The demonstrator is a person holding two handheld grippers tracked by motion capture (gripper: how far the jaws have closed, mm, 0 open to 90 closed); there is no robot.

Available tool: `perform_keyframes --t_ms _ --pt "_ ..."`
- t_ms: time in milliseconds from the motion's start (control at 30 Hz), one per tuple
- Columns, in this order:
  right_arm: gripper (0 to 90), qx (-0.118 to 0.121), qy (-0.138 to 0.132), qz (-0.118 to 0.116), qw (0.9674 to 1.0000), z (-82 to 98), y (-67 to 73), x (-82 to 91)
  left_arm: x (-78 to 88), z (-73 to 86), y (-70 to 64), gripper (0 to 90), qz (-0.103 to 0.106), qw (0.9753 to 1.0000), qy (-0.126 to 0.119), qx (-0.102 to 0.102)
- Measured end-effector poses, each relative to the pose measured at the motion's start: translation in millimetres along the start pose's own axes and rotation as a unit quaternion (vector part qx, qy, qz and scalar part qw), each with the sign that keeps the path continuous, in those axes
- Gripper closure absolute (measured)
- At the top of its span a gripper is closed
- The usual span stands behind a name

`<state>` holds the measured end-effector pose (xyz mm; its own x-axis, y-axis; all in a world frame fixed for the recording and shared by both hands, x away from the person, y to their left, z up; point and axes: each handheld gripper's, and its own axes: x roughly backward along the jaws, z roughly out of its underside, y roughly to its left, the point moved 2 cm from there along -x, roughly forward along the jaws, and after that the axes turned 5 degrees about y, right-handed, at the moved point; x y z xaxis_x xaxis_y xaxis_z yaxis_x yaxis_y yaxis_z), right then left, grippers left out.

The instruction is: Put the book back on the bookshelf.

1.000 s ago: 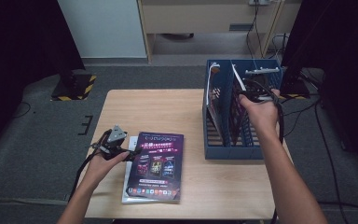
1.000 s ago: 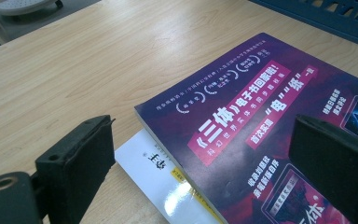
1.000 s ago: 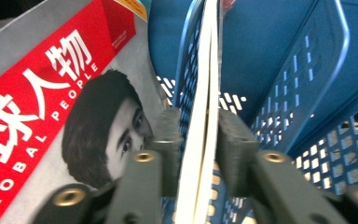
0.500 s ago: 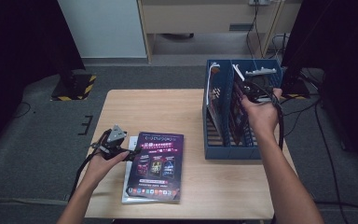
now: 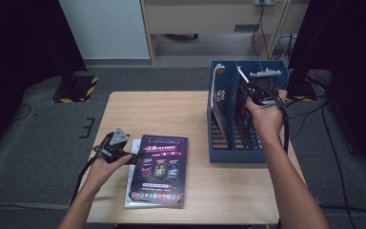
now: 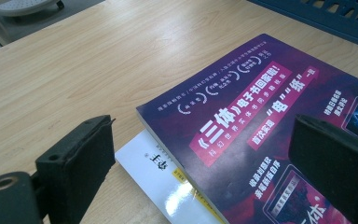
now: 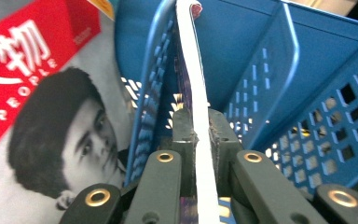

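A purple paperback [image 5: 159,167] [image 6: 261,121] lies flat at the table's front left, on top of a white book [image 5: 129,198] [image 6: 154,163]. My left gripper [image 5: 134,156] [image 6: 205,135] is open just above the purple paperback's near left corner, one jaw on each side of that corner and touching neither book. At the back right stands a blue slotted file rack [image 5: 233,152] [image 7: 270,60]. My right gripper [image 5: 249,89] [image 7: 200,126] is shut on the top edge of a thin book [image 5: 242,78] [image 7: 193,60] that stands upright in a middle slot.
A red and grey magazine [image 5: 214,90] [image 7: 37,56] stands in the rack's left slot. The bare wooden table [image 5: 162,114] stretches between the books and the rack. Cables [image 5: 286,129] trail off the right edge. A striped stand base [image 5: 76,88] sits on the floor at left.
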<state>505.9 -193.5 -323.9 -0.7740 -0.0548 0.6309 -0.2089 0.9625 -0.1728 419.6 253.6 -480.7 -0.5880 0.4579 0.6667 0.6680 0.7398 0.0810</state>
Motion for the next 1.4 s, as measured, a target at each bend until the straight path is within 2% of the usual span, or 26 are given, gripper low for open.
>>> perform_keyframes --t_ms 200,400,467,667,900,1267,1400 --pt "77.0 -0.012 -0.010 -0.024 0.9996 -2.7 1.9 2.4 0.0 0.0 -0.1 6.5 0.001 1.0000 0.001 0.000" --pt "71.6 -0.028 -0.009 -0.058 0.9979 -2.8 2.2 2.2 -0.4 0.0 -0.4 6.5 0.002 1.0000 0.002 -0.001" --pt "68.9 -0.030 -0.007 -0.063 0.9975 -2.6 2.7 1.8 -0.1 -0.1 -0.2 6.5 0.001 1.0000 0.001 -0.001" --pt "58.1 -0.038 -0.007 -0.083 0.9958 -2.4 4.2 0.6 0.2 -0.1 0.0 6.5 0.001 1.0000 0.001 0.000" --pt "43.6 -0.048 -0.019 -0.104 0.9933 -3.2 4.3 1.1 0.3 -0.1 0.1 6.4 0.001 1.0000 0.000 0.000" --pt "35.2 -0.047 -0.031 -0.116 0.9917 -4.5 4.9 3.0 0.1 -0.2 -0.3 6.4 0.001 1.0000 0.000 0.000" --pt "32.3 -0.048 -0.038 -0.114 0.9916 -6.4 4.9 5.6 0.8 -0.4 -0.2 6.4 0.001 1.0000 -0.001 0.000"
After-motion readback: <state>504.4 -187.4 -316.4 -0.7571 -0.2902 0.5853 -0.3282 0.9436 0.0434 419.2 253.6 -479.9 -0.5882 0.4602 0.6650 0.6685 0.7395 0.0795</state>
